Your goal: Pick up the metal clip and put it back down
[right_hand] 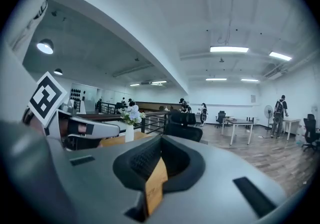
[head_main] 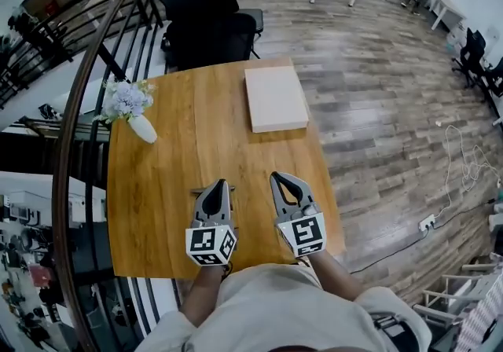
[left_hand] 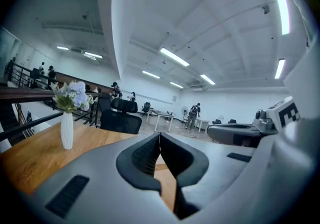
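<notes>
Both grippers rest low over the front of the wooden table (head_main: 153, 209), side by side and pointing away from me. My left gripper (head_main: 219, 183) is shut, its pads meeting at the tip (left_hand: 159, 135) with nothing between them. My right gripper (head_main: 277, 177) is shut as well and holds nothing (right_hand: 161, 139). A thin dark strip (head_main: 198, 190) lies on the table by the left gripper's tip. I cannot tell whether this strip is the metal clip. Neither gripper view shows a clip.
A white vase of pale flowers (head_main: 142, 129) stands at the table's left. A flat beige box (head_main: 275, 97) lies at the far right corner. A black office chair (head_main: 211, 28) stands beyond the far edge. A railing (head_main: 86, 91) runs along the left.
</notes>
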{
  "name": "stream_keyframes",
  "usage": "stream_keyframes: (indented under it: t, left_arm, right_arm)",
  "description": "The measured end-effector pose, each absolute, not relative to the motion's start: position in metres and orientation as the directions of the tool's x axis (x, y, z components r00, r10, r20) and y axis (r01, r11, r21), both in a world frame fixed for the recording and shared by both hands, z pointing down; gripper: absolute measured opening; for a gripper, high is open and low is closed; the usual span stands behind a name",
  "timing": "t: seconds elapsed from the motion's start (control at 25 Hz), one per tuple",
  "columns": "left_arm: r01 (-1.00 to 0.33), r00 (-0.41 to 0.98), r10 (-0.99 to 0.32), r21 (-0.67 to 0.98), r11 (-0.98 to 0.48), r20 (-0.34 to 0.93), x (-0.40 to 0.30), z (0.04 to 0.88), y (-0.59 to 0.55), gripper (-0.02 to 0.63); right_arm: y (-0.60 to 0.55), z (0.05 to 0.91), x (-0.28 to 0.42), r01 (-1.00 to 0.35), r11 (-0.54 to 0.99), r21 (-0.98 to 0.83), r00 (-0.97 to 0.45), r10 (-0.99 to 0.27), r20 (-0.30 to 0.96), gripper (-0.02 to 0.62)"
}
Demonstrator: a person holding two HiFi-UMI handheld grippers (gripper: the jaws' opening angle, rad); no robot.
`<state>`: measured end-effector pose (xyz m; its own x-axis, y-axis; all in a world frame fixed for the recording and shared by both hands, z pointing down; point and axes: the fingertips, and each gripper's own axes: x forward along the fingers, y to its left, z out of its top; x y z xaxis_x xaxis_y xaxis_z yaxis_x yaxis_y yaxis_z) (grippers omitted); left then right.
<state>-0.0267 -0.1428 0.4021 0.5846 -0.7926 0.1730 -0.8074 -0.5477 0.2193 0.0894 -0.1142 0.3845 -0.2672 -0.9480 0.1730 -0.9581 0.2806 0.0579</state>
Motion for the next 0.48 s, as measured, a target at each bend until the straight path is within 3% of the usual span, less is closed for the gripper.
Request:
stream_keyframes:
  t: [0.48]
  left_arm:
    - [-0.819,0.57,-0.816,0.15,-0.553,0.102,-0.014,0.366,-0.13,0.025]
  right_arm:
    - [-0.105,0.356,0.098,-0.954,0.291,0.071,-0.283,-0.953,0.112,0.026]
